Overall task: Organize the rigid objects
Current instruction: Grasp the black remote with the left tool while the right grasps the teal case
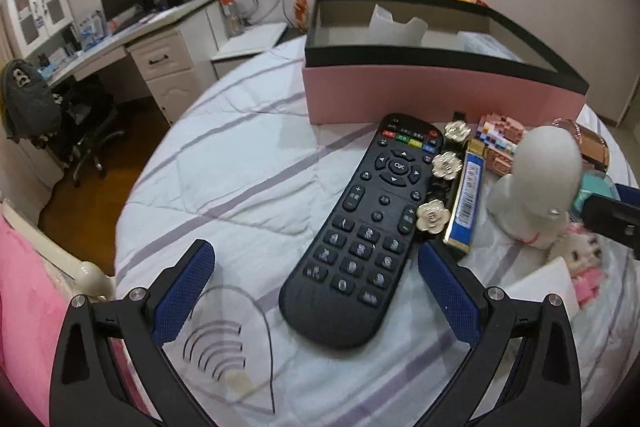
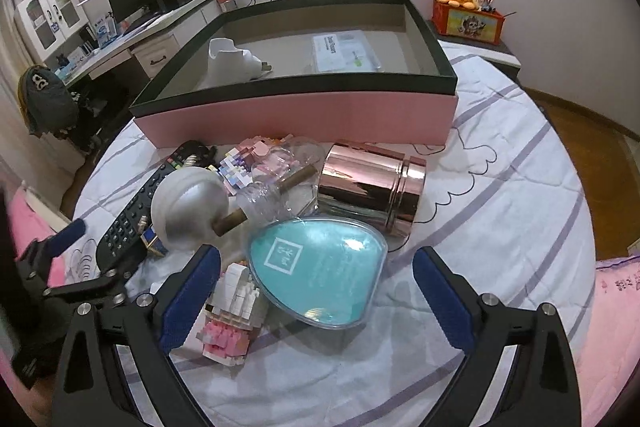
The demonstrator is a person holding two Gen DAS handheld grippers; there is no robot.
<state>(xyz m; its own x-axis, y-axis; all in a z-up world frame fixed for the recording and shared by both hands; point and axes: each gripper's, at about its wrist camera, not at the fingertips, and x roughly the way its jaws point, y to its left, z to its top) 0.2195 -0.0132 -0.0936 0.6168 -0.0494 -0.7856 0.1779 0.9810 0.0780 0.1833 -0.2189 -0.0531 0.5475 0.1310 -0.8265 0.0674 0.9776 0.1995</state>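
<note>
1 remote [image 1: 362, 223], 3 flower clips [image 1: 446, 174]

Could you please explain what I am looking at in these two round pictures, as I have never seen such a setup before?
There is no robot here: a person holds a two-finger gripper in each hand, and each gripper carries a fisheye camera that looks forward along its blue-padded fingers. One picture is from the left gripper, the other from the right gripper. Both are open and hold nothing. They hover over a bed where things wait to be sorted: a black remote control in front of the left gripper, a teal heart-shaped case in front of the right one, a shiny rose-gold canister on its side, and small brick figures. Behind them stands a pink box, open at the top, which already holds a few items.
</note>
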